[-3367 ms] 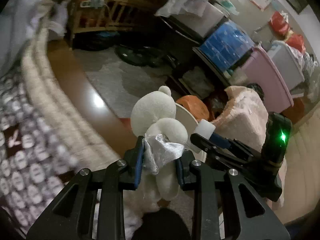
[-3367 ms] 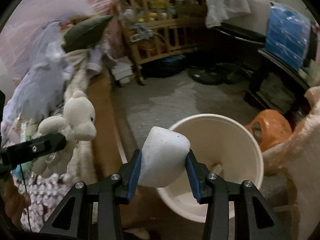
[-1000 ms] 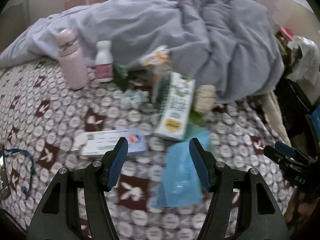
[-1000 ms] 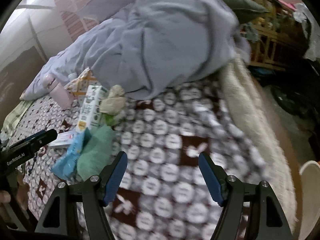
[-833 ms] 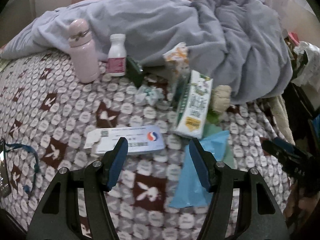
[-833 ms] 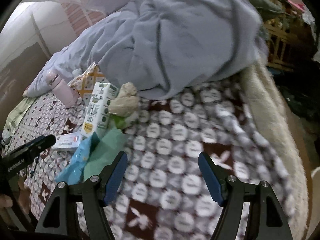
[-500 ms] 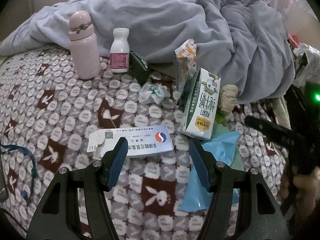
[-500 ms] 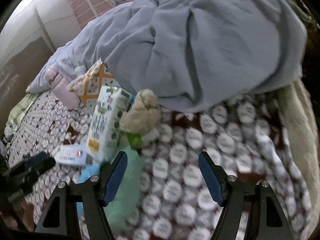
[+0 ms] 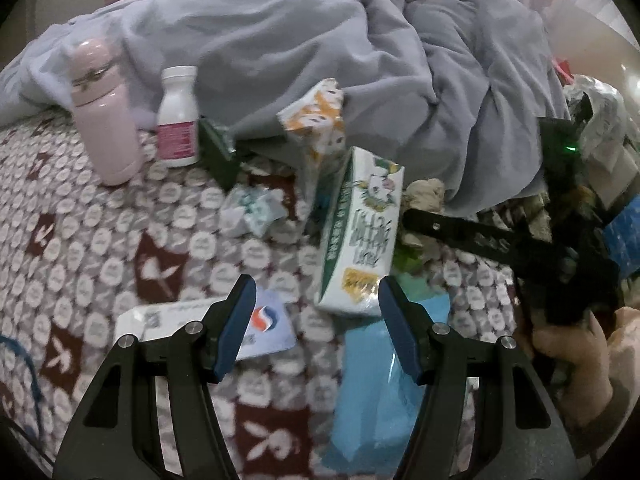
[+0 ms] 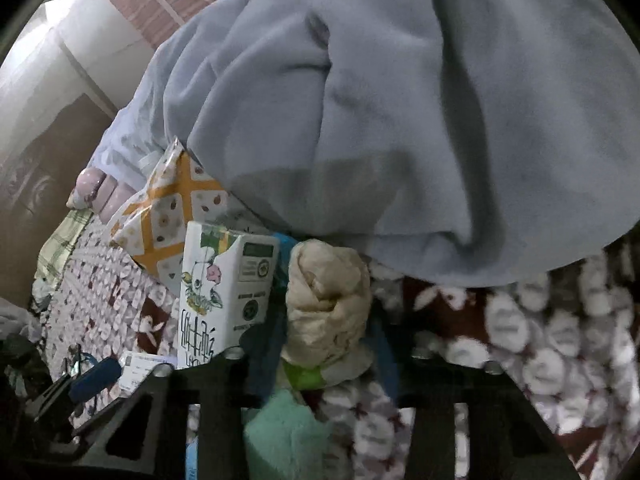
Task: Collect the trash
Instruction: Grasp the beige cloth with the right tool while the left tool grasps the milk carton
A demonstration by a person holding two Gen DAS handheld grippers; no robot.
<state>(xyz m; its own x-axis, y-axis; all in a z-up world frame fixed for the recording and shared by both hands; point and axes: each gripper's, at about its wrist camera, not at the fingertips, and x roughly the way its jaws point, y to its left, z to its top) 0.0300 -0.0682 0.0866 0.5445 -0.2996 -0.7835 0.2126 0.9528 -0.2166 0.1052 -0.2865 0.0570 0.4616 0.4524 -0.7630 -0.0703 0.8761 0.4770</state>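
A green-and-white milk carton [image 9: 358, 236] lies on the patterned bedspread [image 9: 80, 240], just ahead of my open, empty left gripper [image 9: 316, 320]. Around it lie a crumpled wrapper [image 9: 252, 210], an orange-and-white snack bag [image 9: 318, 128], a flat white box [image 9: 264, 324] and a blue bag [image 9: 380, 376]. My right gripper [image 10: 320, 364] is open, its jaws either side of a crumpled beige wad [image 10: 328, 304]; the carton [image 10: 218, 292] stands to its left. In the left wrist view the right gripper [image 9: 440, 228] reaches to that wad [image 9: 426, 194].
A pink flask [image 9: 104, 110] and a white pill bottle [image 9: 178, 116] stand at the back left. A rumpled grey duvet [image 9: 360, 60] lies behind the litter. A green cloth [image 10: 288, 436] lies under my right gripper.
Both grippers have dropped their earlier loads, swung to the bed and closed in on the litter. In the last half second the right gripper has moved up around the beige wad.
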